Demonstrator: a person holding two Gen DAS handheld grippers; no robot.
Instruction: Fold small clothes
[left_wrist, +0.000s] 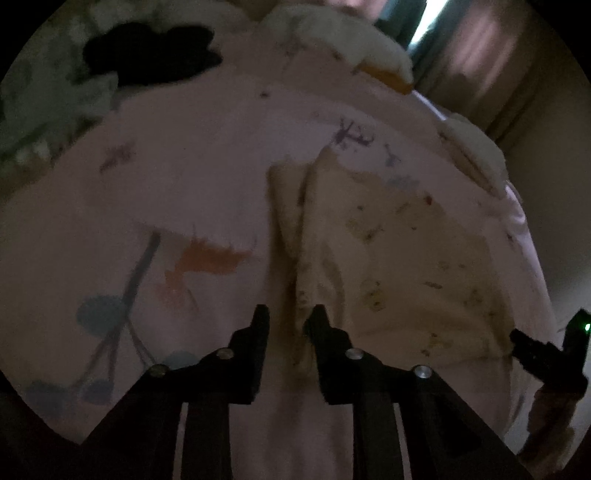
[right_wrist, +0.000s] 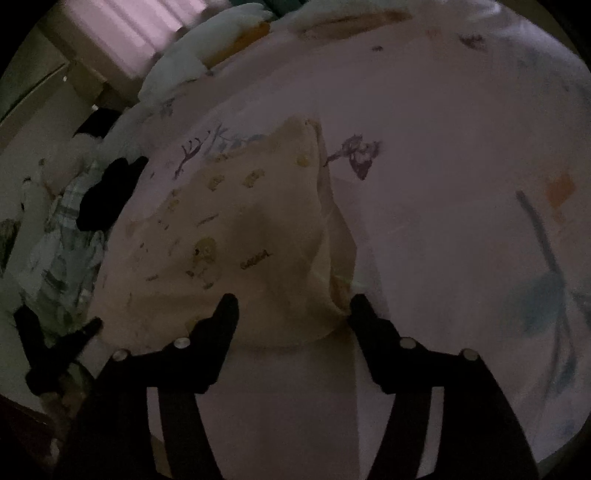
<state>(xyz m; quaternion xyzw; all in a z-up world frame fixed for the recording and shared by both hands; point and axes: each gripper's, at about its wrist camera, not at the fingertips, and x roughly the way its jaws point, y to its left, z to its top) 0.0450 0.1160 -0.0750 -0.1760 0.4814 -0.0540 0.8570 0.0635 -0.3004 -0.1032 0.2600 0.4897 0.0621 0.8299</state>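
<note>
A small cream garment (left_wrist: 399, 266) with little yellow prints lies on the pink printed bedsheet (left_wrist: 192, 177). In the left wrist view my left gripper (left_wrist: 288, 317) hovers over the garment's folded left edge, jaws narrowly apart with nothing between them. In the right wrist view the same garment (right_wrist: 229, 236) lies ahead, with a folded ridge along its right side. My right gripper (right_wrist: 291, 306) is open wide just above the garment's near edge and holds nothing. The right gripper also shows in the left wrist view (left_wrist: 543, 354) at the far right.
Dark clothes (left_wrist: 147, 55) lie at the bed's far left. White pillows (left_wrist: 351, 40) lie along the far edge. In the right wrist view a patterned cloth (right_wrist: 66, 251) and a black item (right_wrist: 107, 192) lie at the left. The left gripper (right_wrist: 55, 347) shows there too.
</note>
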